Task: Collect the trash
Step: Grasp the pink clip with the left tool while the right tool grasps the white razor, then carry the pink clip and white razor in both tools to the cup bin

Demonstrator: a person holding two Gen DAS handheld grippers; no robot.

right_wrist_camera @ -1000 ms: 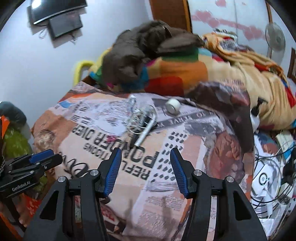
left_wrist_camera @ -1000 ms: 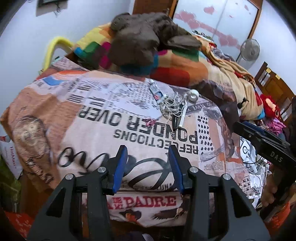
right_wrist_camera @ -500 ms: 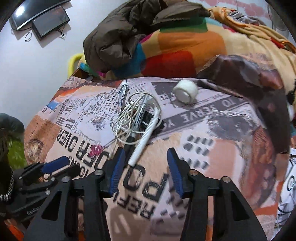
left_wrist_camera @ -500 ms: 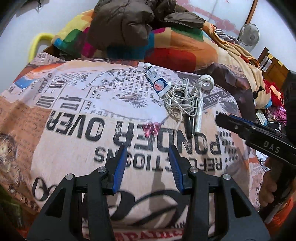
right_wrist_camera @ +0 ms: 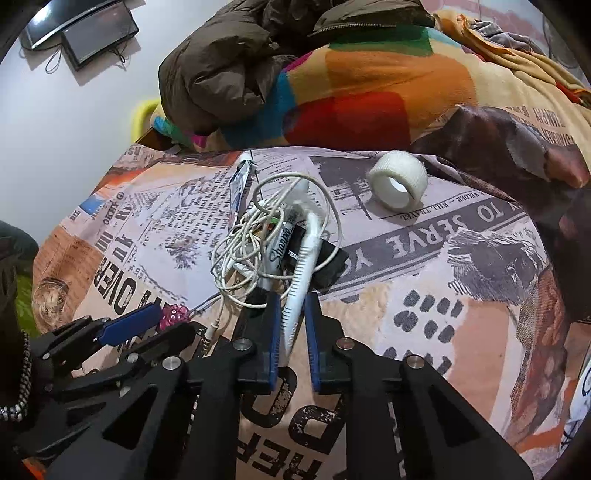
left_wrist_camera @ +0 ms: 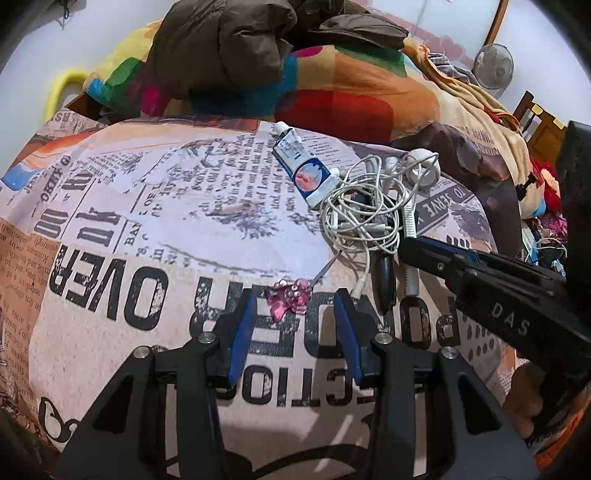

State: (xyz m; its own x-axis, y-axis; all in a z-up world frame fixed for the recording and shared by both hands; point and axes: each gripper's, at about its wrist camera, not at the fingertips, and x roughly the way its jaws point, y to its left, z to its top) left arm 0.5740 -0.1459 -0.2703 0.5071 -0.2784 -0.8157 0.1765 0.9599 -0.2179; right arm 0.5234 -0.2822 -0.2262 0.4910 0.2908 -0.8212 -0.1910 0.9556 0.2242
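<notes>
On the newspaper-print bed cover point(left_wrist_camera: 147, 221) lies a small pile: a tangled white cable point(left_wrist_camera: 365, 210), a cream tube point(left_wrist_camera: 304, 166), a Sharpie marker point(right_wrist_camera: 282, 247), a white tape roll point(right_wrist_camera: 397, 181) and a white ridged handle point(right_wrist_camera: 299, 258). A pink hair clip point(left_wrist_camera: 290, 299) lies apart, in front of the pile. My left gripper point(left_wrist_camera: 294, 295) has the clip between its fingertips; its jaws are closing and the pads stand clear of the clip. My right gripper point(right_wrist_camera: 293, 297) is closing, its pads tight against the near end of the white ridged handle.
A brown jacket point(left_wrist_camera: 229, 48) and a multicoloured blanket point(left_wrist_camera: 351, 96) are heaped behind the pile. A fan point(left_wrist_camera: 493, 70) and a wooden chair point(left_wrist_camera: 543, 125) stand at the far right. A dark screen point(right_wrist_camera: 92, 29) hangs on the wall. A person's hand point(left_wrist_camera: 524, 402) holds the right gripper.
Both grippers have come down and forward onto the bed cover. The right jaws have narrowed from wide open to tight on the white handle. The left jaws now bracket the pink clip.
</notes>
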